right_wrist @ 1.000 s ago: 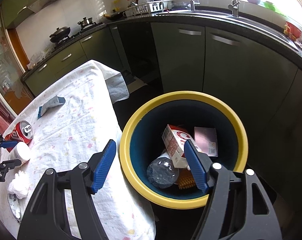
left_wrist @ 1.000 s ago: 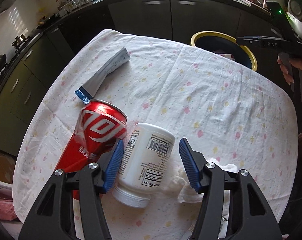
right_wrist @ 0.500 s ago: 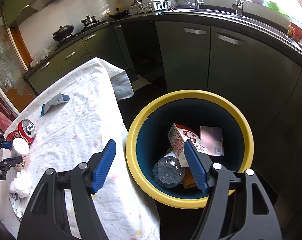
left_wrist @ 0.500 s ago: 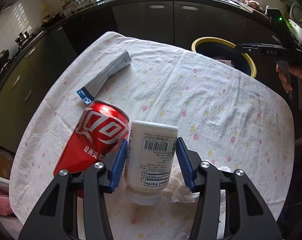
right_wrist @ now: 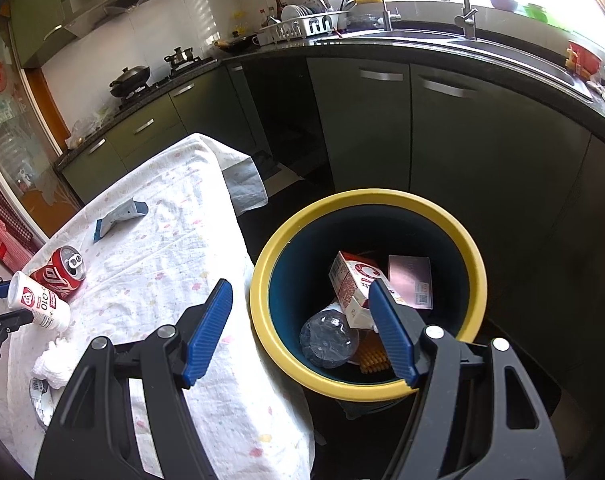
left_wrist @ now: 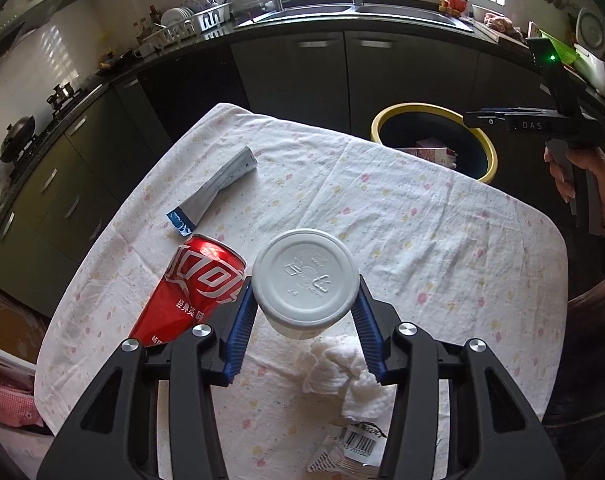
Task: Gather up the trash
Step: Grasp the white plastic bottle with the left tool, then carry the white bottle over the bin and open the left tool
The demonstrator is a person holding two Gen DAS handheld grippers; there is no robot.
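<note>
My left gripper [left_wrist: 304,294] is shut on a white plastic bottle [left_wrist: 305,280], held off the table and tipped so its round base faces the camera. The right wrist view shows the same bottle [right_wrist: 38,304] at far left, between the left gripper's fingers [right_wrist: 10,318]. A red soda can [left_wrist: 194,292] lies just left of it, with a grey-blue wrapper [left_wrist: 214,192] beyond. A crumpled white tissue [left_wrist: 338,372] lies under the bottle. My right gripper [right_wrist: 298,292] hangs open and holds nothing, over the near rim of the yellow-rimmed bin [right_wrist: 366,197].
The bin holds a red-and-white carton [right_wrist: 350,288], a clear bottle [right_wrist: 328,338] and a pink packet. A floral cloth [left_wrist: 422,240] covers the table. A barcoded plastic wrapper [left_wrist: 350,448] lies at its near edge. Dark kitchen cabinets stand behind the bin [left_wrist: 386,120].
The left gripper closed on the white bottle, lifted it off the cloth and tipped its base toward the camera. The right gripper stayed open over the bin, drifting slightly.
</note>
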